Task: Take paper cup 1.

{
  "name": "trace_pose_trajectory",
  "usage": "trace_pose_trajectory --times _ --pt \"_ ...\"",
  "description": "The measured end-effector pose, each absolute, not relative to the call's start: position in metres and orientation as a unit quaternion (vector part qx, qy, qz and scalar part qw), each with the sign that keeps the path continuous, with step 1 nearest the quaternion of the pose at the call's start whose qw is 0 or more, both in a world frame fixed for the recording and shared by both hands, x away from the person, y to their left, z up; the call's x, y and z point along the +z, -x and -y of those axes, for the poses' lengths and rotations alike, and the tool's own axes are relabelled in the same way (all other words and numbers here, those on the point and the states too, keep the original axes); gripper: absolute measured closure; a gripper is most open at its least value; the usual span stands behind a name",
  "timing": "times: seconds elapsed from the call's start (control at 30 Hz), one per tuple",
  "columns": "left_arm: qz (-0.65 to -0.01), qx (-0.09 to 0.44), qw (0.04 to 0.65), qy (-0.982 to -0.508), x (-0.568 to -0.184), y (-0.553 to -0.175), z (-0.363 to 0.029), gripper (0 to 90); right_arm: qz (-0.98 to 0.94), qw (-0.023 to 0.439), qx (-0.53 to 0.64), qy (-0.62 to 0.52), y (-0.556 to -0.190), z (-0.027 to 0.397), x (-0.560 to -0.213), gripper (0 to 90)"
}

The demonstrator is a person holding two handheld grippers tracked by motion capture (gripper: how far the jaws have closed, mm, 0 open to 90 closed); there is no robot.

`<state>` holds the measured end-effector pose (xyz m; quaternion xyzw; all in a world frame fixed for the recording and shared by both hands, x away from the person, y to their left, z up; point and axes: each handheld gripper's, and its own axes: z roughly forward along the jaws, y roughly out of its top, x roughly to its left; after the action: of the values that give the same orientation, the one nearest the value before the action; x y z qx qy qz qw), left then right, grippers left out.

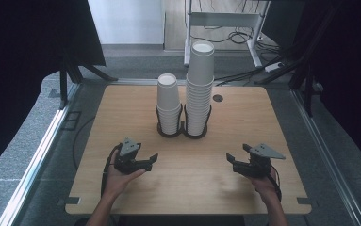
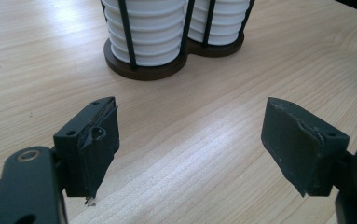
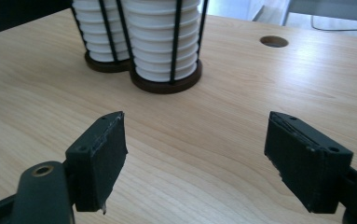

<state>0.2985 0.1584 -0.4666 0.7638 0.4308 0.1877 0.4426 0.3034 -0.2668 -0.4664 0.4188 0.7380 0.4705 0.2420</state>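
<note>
Two stacks of white paper cups stand in a dark twin wire holder (image 1: 183, 132) at the middle back of the wooden table (image 1: 121, 108): a short stack (image 1: 168, 101) on the left and a tall stack (image 1: 200, 84) on the right. My left gripper (image 1: 151, 161) hovers low over the table, left of centre, open with nothing between its jaws. My right gripper (image 1: 231, 161) mirrors it on the right, also open and empty. In the left gripper view, my left gripper (image 2: 190, 126) faces the short stack (image 2: 143, 32). In the right gripper view, my right gripper (image 3: 195, 135) faces the tall stack (image 3: 164, 42).
A round cable hole (image 1: 217, 98) sits in the table behind the holder, to the right. Beyond the table stands a white desk frame (image 1: 225, 21) with cables on the floor. Dark curtains hang at both sides.
</note>
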Motion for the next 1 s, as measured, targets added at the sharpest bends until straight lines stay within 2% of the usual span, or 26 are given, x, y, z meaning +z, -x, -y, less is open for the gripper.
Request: trace_pose_trajectory --times 0.27,0.7,0.83,1.0 --pt "-0.431 0.180 0.446 -0.763 -0.464 -0.299 -0.162 19.2 -0.742 0.229 0.482 -0.405 -0.304 0.260 -0.467 21.8" --pt "-0.434 0.183 0.453 -0.757 -0.460 -0.300 -0.166 19.5 -0.742 0.204 0.501 -0.396 -0.305 0.256 -0.467 28.4" --pt "-0.433 0.185 0.454 -0.757 -0.459 -0.300 -0.167 19.5 -0.736 0.209 0.506 -0.398 -0.308 0.253 -0.468 29.9" --pt "-0.432 0.189 0.452 -0.757 -0.459 -0.300 -0.167 20.2 -0.733 0.202 0.514 -0.397 -0.310 0.252 -0.468 34.7"
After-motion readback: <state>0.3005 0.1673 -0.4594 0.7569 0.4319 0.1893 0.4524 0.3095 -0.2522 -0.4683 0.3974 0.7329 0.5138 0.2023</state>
